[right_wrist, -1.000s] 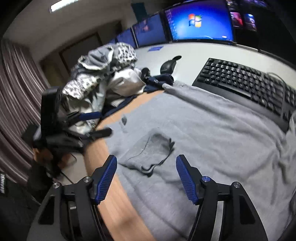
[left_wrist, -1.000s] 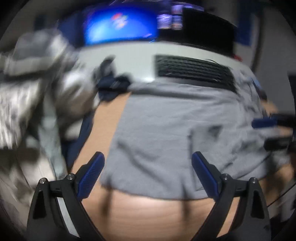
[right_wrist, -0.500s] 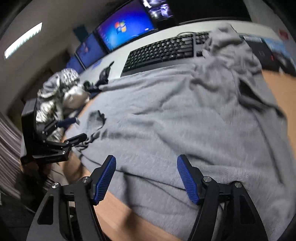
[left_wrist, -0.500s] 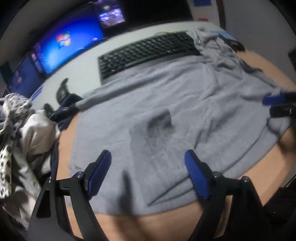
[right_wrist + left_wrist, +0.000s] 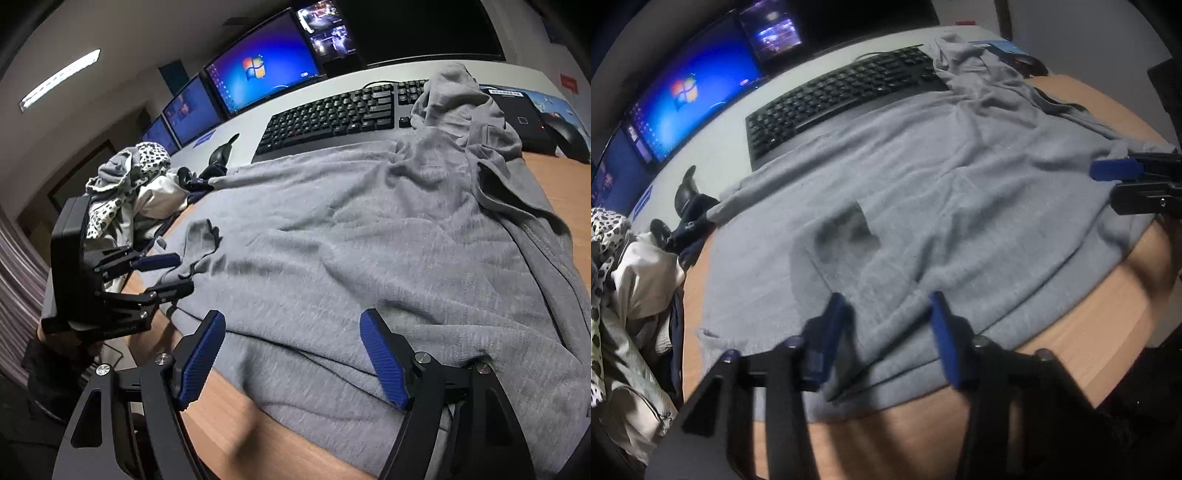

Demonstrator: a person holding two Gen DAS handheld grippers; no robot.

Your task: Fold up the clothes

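Grey garment [image 5: 923, 206] overhanging desk edge [image 5: 1071, 332], left gripper [image 5: 886, 325] closing around hem, right gripper [image 5: 291, 354] opening, unclamped

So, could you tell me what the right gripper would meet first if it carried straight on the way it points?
Most likely the grey sweatshirt spread on the desk: the right gripper, its jaws opening, points down at the near hem, with nothing between them.

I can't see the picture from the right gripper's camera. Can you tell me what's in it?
A big grey sweatshirt lies spread over a wooden desk, and the right gripper, jaws opening, straddles its near edge. At left, the left gripper is closing over another edge. Behind are a black keyboard, lit monitors and heaped clothes.
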